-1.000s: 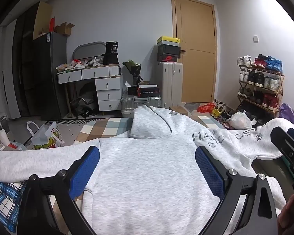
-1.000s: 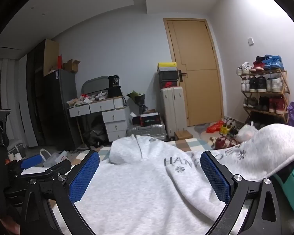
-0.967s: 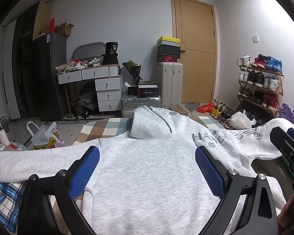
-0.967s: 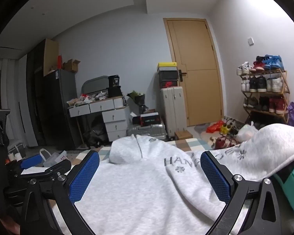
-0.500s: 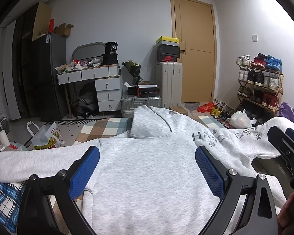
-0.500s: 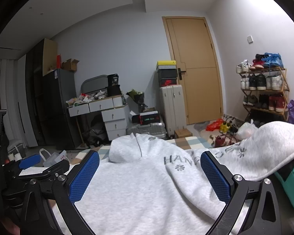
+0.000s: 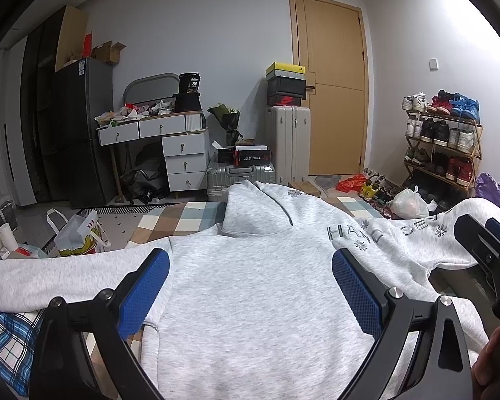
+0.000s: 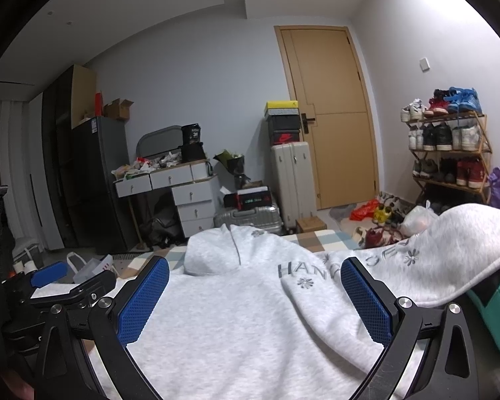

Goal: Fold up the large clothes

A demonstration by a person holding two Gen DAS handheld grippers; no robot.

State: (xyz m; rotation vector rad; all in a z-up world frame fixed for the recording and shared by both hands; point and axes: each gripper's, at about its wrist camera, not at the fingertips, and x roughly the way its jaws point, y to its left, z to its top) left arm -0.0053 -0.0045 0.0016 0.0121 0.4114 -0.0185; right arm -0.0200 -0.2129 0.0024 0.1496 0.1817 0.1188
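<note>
**Checked bed cover under a spread grey hoodie**

The supporting surface is a bed or mattress covered by a checked cover (image 7: pixel 183 220) in brown, cream and pale blue squares, showing at the far edge beyond the garment. Directly on it lies a light grey hoodie (image 7: pixel 250 293), spread flat with its hood at the far end. One sleeve stretches out to the left; the other, lettered, runs to the right over a raised bulge. At the near left a blue plaid cloth (image 7: pixel 6 343) lies under the left sleeve. At the near right, a teal item (image 8: pixel 496 303) sits partly beneath the right sleeve.
</note>
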